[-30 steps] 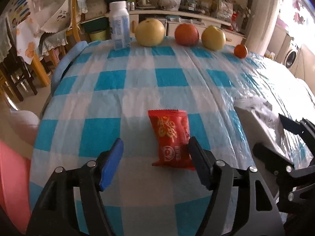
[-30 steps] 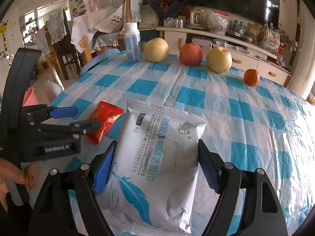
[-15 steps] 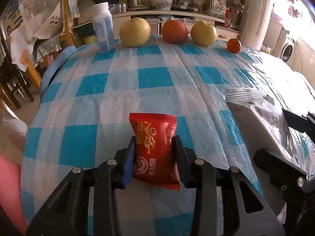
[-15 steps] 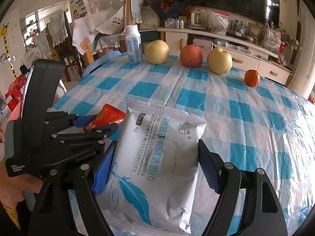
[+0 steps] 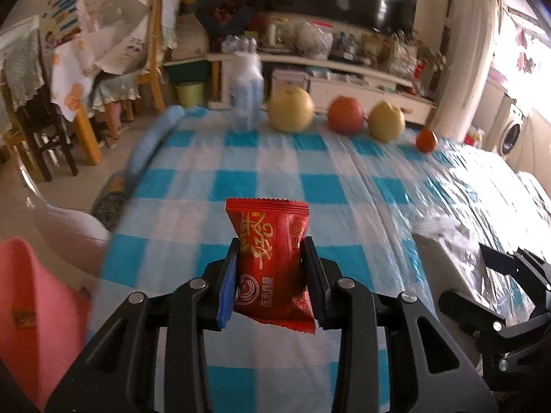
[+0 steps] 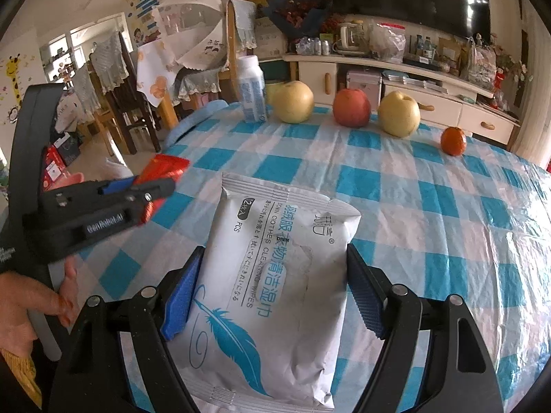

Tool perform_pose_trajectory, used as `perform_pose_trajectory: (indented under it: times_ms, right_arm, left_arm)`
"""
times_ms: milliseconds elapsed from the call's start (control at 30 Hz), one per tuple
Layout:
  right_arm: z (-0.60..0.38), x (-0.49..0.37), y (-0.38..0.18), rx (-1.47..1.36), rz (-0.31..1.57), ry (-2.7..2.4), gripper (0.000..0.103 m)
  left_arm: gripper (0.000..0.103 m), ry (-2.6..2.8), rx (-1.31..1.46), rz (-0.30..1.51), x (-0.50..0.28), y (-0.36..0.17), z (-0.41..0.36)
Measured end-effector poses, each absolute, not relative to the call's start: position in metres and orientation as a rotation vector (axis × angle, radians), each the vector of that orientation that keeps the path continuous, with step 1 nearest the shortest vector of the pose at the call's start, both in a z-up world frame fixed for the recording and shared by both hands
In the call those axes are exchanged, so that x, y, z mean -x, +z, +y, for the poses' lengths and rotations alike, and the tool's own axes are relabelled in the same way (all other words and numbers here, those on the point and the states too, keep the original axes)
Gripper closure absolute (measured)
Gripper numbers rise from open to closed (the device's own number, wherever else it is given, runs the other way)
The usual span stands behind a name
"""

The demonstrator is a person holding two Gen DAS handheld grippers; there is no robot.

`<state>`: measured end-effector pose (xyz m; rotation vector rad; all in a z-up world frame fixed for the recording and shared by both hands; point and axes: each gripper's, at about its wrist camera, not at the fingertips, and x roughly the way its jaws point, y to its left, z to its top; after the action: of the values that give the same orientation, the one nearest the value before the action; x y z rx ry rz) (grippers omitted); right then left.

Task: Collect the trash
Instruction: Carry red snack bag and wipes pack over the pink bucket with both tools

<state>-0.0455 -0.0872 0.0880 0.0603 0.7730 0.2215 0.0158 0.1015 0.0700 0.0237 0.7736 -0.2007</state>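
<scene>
We see the left gripper pinching the red snack packet by both sides, lifted off the checkered bench. Right gripper is spread, its fingers either side of the white wipes pack, which lies flat on the bench; contact unclear. At 12 o'clock: bottle, two pears, an apple, an orange.
</scene>
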Motion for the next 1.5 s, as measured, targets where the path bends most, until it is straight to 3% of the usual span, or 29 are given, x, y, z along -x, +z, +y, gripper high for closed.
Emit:
perform_pose_trajectory:
  times_ms: [700, 1500]
  right_arm:
    - [0.014, 0.048, 0.123, -0.024, 0.748, 0.350, 0.025]
    - [0.180, 0.022, 0.152, 0.087, 0.720, 0.592, 0.025]
  left_arm:
    - [0.066, 0.038, 0.059, 0.637, 0.008, 0.119, 0.219]
    - [0.066, 0.249, 0.231, 0.613, 0.029, 0.126, 0.342]
